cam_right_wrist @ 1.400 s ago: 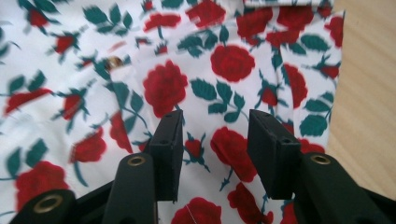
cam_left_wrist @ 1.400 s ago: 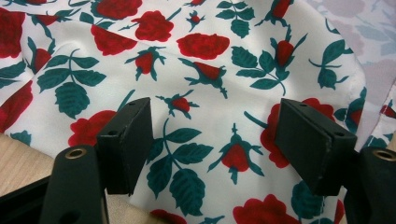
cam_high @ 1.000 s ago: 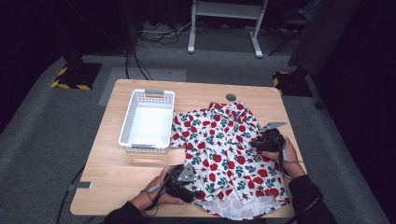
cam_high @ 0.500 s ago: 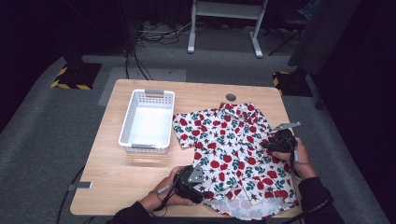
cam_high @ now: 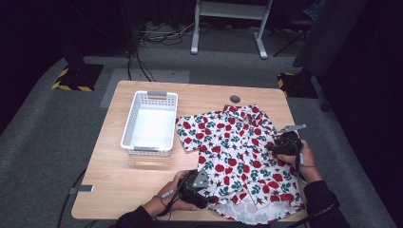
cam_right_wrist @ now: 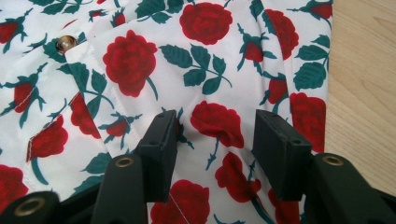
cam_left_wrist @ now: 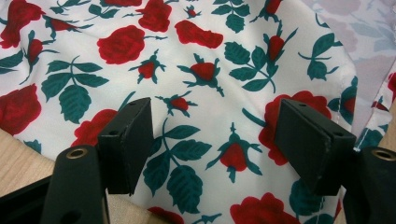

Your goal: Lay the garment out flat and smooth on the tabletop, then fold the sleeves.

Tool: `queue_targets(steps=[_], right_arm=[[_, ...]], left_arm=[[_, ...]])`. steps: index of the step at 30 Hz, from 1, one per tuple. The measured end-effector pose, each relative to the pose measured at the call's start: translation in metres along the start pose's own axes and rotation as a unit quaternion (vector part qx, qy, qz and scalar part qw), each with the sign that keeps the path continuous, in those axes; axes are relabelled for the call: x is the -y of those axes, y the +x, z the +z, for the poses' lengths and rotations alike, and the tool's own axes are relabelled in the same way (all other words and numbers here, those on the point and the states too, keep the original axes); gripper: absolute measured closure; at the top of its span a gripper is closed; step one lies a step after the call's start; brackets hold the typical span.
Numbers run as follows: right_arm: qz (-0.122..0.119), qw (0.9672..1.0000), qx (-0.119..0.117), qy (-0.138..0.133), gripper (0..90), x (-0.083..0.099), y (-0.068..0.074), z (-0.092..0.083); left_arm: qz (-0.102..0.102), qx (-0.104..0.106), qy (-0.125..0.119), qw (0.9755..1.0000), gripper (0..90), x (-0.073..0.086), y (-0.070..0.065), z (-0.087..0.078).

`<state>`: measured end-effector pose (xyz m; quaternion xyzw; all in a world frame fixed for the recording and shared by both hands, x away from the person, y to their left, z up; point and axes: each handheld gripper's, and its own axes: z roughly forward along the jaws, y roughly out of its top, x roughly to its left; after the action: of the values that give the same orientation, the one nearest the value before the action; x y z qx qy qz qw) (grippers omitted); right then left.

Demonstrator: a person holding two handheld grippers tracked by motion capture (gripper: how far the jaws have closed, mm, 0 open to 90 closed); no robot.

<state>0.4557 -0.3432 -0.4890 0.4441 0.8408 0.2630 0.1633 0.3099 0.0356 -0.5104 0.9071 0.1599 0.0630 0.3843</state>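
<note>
Since a second ago, the shirt point(cam_high: 237, 152) slides right across the table point(cam_high: 142, 185), toward its right edge. I see my right gripper point(cam_high: 280, 148) over its right side, jaws just widening, gripping nothing; my left gripper point(cam_high: 202, 187) gapes over the near hem.

– What do the claws look like?
– The left claw point(cam_left_wrist: 215, 144) has two flat black blocks on thick black arms, with little brass rings in them. The right claw point(cam_right_wrist: 217, 149) looks just the same, with small round holes in the blocks.
– Anything on top?
– A grey three-cornered plate on each one, and a thin dark cable hanging off.
– What does the person wear?
– Dark sleeves point(cam_high: 318, 197).
</note>
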Motion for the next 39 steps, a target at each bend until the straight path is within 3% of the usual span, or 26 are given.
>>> queue_targets(steps=[6,10,13,20,26,29,33,37,39], right_arm=[[-0.015,0.9998,0.015,0.008,44.3,-0.004,0.004,-0.002],[-0.006,0.9997,0.017,-0.014,40.3,-0.010,0.008,-0.006],[-0.017,0.9996,0.017,-0.015,39.4,-0.017,0.014,-0.005],[-0.014,0.9993,-0.006,-0.033,37.0,-0.024,0.026,0.004],[-0.017,0.9996,-0.017,-0.016,36.3,-0.024,0.030,0.018],[0.003,0.9997,-0.023,-0.012,35.5,-0.021,0.025,0.018],[0.011,0.9999,-0.010,0.004,33.2,-0.018,0.021,0.014],[-0.004,0.9997,0.007,0.021,33.3,-0.023,0.022,0.012],[-0.009,0.9998,0.007,0.016,33.6,-0.027,0.025,0.011]], left_arm=[[0.001,0.000,-0.001,1.0000,28.1,0.000,0.000,0.000],[0.001,0.001,0.000,1.0000,28.1,0.000,0.000,0.000],[0.000,0.001,0.000,1.0000,28.1,0.000,0.000,0.000],[0.001,0.001,0.000,1.0000,28.0,0.000,0.000,0.000],[-0.002,0.000,0.000,1.0000,28.1,-0.001,-0.001,0.001],[0.001,0.003,0.000,1.0000,28.0,-0.003,-0.001,0.003],[0.003,0.007,0.001,1.0000,28.0,-0.007,-0.005,0.007],[0.008,0.011,0.000,0.9999,28.0,-0.010,-0.006,0.011],[0.009,0.011,-0.001,0.9999,28.1,-0.010,-0.006,0.011]])
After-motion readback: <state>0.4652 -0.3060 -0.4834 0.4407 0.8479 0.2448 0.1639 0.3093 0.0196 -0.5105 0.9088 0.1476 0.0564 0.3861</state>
